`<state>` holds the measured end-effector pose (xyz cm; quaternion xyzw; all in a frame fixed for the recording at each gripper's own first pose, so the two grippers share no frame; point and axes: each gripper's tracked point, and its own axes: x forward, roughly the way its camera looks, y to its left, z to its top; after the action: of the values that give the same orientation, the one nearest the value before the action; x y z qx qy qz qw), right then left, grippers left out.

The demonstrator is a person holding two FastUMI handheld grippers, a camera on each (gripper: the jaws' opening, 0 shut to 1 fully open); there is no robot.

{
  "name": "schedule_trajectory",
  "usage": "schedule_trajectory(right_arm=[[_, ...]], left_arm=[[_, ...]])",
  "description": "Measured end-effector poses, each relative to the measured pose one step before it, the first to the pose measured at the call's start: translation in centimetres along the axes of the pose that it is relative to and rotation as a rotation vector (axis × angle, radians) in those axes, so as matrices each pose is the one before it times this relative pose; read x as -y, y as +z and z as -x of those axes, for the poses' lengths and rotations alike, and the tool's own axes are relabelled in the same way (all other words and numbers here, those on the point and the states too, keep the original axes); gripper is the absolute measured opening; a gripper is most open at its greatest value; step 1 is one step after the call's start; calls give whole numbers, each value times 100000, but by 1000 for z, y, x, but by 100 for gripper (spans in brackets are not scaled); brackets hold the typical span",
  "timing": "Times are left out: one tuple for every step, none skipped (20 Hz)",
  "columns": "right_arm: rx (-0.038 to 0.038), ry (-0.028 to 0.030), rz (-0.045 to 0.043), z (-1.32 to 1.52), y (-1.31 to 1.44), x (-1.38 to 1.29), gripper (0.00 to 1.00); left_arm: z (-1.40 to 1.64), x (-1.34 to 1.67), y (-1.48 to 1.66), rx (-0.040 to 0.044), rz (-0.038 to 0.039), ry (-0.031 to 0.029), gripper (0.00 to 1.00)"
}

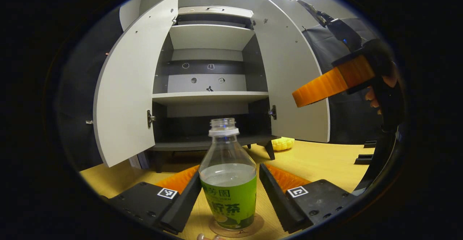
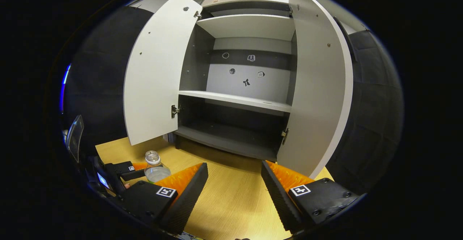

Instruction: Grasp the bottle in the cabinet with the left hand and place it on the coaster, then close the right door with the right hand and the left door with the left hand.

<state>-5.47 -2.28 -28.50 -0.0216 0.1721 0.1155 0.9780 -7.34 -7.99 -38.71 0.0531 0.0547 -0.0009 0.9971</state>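
A clear bottle [image 1: 228, 185] with a green label and white neck ring stands upright on a round brown coaster [image 1: 253, 226] on the wooden table. My left gripper [image 1: 230, 169] is open, one finger on each side of the bottle, a thin gap showing on the right. The grey cabinet [image 1: 211, 95] behind has its left door [image 1: 132, 88] and right door [image 1: 289, 70] swung open. My right gripper [image 2: 234, 165] is open and empty, facing the cabinet [image 2: 238, 99] near the right door [image 2: 318, 99]. In the right gripper view the bottle [image 2: 154, 167] and left gripper [image 2: 132, 171] sit low left.
A yellow corn-like object [image 1: 283, 143] lies on the table under the right door. The right gripper [image 1: 322, 88], held by a hand, hovers beside that door's outer edge. Small black blocks [image 1: 363, 158] stand at the table's right side. The cabinet shelves are bare.
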Motion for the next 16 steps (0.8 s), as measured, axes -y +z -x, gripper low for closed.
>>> schedule_trajectory(right_arm=[[416, -126, 121, -52, 177, 146, 98], [276, -173, 115, -55, 259, 147, 98], [89, -111, -72, -63, 255, 124, 98], [-4, -46, -178, 96, 208, 145, 98], [234, -51, -61, 48, 385, 142, 98], [216, -316, 7, 87, 421, 245, 98], [266, -458, -25, 132, 507, 299, 98], [242, -599, -319, 118, 618, 346, 98], [530, -674, -653, 180, 775, 367, 98], [798, -589, -805, 175, 875, 274, 98], [872, -411, -605, 214, 972, 181, 98], [483, -347, -347, 182, 951, 195, 98], [814, -473, -381, 326, 1046, 192, 98], [1062, -543, -633, 402, 1221, 232, 98], [1262, -381, -1196, 431, 1259, 239, 98], [1583, 171, -1813, 444, 1365, 86, 98]], left_arm=[[-84, -322, 465, 1305, -3, 1106, 94], [-177, -316, 419, 620, -219, 612, 95], [-276, -190, 360, 402, -504, 437, 94], [-202, -224, 715, 663, -584, 287, 94], [-263, -34, 837, 840, -127, -297, 95], [-273, 40, 1057, 946, 225, -846, 94], [-339, 125, 1047, 1098, -60, -803, 94], [-418, 155, 1002, 272, -474, -1151, 94], [-390, 21, 853, -151, -475, -995, 94], [-395, -6, 1156, 172, -88, -1033, 94], [-350, -48, 1475, 506, 344, -840, 94], [-375, -149, 1576, 594, 868, -666, 94], [-275, -107, 1566, 457, 1352, -655, 94], [-259, -2, 1598, -90, 1450, -1289, 94], [-155, 54, 1687, 53, 943, -1503, 94], [-88, 102, 1635, -185, 86, -2317, 94]])
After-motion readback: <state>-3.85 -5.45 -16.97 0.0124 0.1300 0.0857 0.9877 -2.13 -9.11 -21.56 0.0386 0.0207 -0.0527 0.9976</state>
